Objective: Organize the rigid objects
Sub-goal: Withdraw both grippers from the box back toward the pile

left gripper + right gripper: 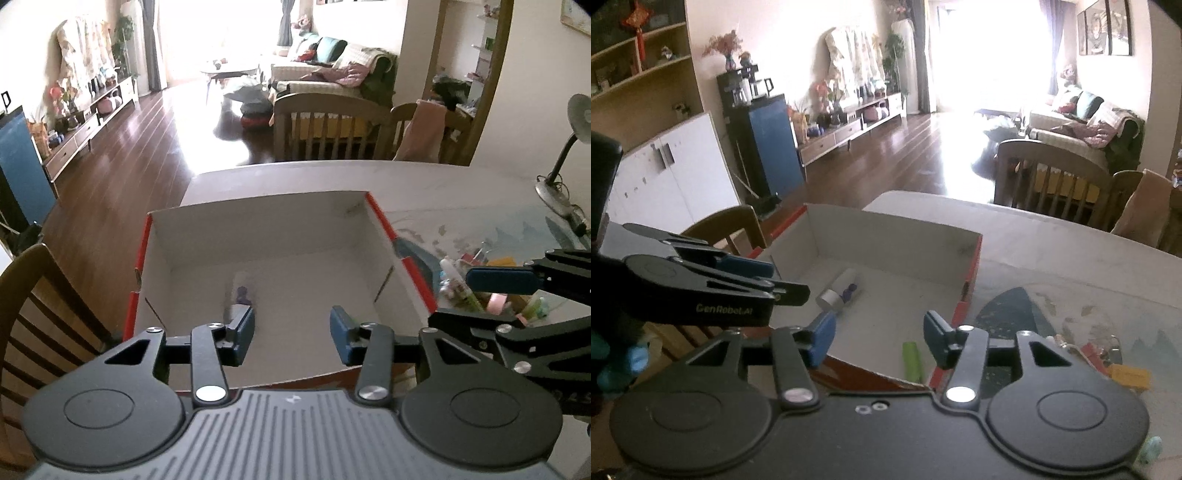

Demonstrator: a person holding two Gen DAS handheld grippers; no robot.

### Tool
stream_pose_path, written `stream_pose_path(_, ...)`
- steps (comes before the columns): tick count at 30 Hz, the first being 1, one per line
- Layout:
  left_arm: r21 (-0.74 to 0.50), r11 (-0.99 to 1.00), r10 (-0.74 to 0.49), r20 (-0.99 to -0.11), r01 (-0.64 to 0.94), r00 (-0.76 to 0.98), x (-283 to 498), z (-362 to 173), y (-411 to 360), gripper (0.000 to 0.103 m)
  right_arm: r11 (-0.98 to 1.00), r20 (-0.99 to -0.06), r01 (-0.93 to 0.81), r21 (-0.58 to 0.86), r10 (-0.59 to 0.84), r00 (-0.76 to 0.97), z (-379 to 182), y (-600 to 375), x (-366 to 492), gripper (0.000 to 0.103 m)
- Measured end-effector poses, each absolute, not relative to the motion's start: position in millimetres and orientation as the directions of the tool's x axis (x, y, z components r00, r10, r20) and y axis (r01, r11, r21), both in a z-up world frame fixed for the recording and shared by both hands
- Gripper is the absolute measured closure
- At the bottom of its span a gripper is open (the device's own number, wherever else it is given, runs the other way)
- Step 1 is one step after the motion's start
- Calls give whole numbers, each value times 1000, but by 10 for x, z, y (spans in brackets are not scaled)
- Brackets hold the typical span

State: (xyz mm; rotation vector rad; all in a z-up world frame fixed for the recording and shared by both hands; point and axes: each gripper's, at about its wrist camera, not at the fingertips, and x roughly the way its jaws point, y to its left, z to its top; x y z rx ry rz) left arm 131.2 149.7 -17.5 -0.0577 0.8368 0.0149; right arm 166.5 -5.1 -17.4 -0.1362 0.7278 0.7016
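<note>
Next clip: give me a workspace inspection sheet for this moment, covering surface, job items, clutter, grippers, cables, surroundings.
Surface: pale table with a patterned mat on the right.
Job's things: open cardboard box, red outside, white inside; on its floor lie a silver-capped tube and a green stick.
Clutter: heap of small items on the mat right of the box; single things hard to tell.
Grippers: left gripper open, empty, over the box; right gripper open, empty, at the box's near right corner.
Cables: a cord beside the desk lamp.
Surroundings: wooden chair at left, crib, sofa, wood floor.
</note>
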Motion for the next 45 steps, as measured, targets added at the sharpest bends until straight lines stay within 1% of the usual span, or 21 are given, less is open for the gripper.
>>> stream_pose_path(7, -43, 999, -18, -717, -19, 697, 1204, -66, 1276, 58, 790, -599, -596, 146, 550, 582, -76, -413, 1510, 37)
stream_pose_path(11, -53, 999, -36, -701, -2, 712, 1152, -4, 1081, 47, 813, -584, -562, 152, 533, 612, -62, -663, 1475, 32)
stream_pose_path(14, -57, 998, -45, -692, 7, 720, 1152, 11, 920, 45, 826, -577, -544, 148, 519, 631, -58, -862, 1470, 29)
stream_pose_path(17, -76, 997, -59, -691, 9, 720, 1174, -2, 741, 39, 840, -574, -524, 144, 502, 647, -68, -1075, 1473, 27)
stream_pose_path(22, -93, 996, -75, -686, 15, 724, 1228, -50, 445, 38, 854, -571, -500, 145, 485, 662, -99, -1445, 1471, 23)
stream_pose_path(23, -99, 995, -81, -685, 18, 724, 1238, -60, 392, 33, 858, -573, -492, 150, 481, 663, -115, -1528, 1474, 22)
stream_pose_path(24, -102, 995, -86, -684, 22, 725, 1249, -71, 335, 25, 861, -576, -485, 154, 477, 664, -129, -1601, 1482, 22)
stream_pose_path(25, -103, 994, -90, -682, 26, 726, 1260, -82, 278, 22, 865, -578, -477, 156, 472, 666, -147, -1677, 1483, 22)
stream_pose_path(30, -117, 992, -108, -680, 38, 725, 1324, -135, 18, 22, 884, -603, -439, 161, 440, 665, -307, -2022, 1529, 22)
stream_pose_path(32, -127, 991, -116, -679, 40, 725, 1351, -163, -77, 18, 890, -612, -427, 161, 430, 664, -366, -2155, 1559, 22)
stream_pose_path(35, -142, 989, -126, -676, 40, 726, 1394, -216, -209, 16, 895, -622, -416, 161, 419, 661, -445, -2328, 1613, 22)
stream_pose_path(37, -142, 989, -128, -677, 42, 725, 1427, -263, -312, 9, 897, -628, -412, 161, 415, 658, -496, -2449, 1660, 22)
stream_pose_path(38, -139, 989, -124, -678, 39, 724, 1452, -291, -366, 1, 898, -632, -409, 162, 413, 656, -520, -2511, 1684, 22)
stream_pose_path(40, -139, 990, -119, -675, 33, 728, 1478, -354, -461, 0, 899, -640, -409, 159, 409, 651, -564, -2602, 1733, 22)
stream_pose_path(45, -138, 990, -99, -709, 1, 699, 1612, -555, -668, 0, 905, -667, -398, 151, 391, 634, -714, -2818, 1884, 22)
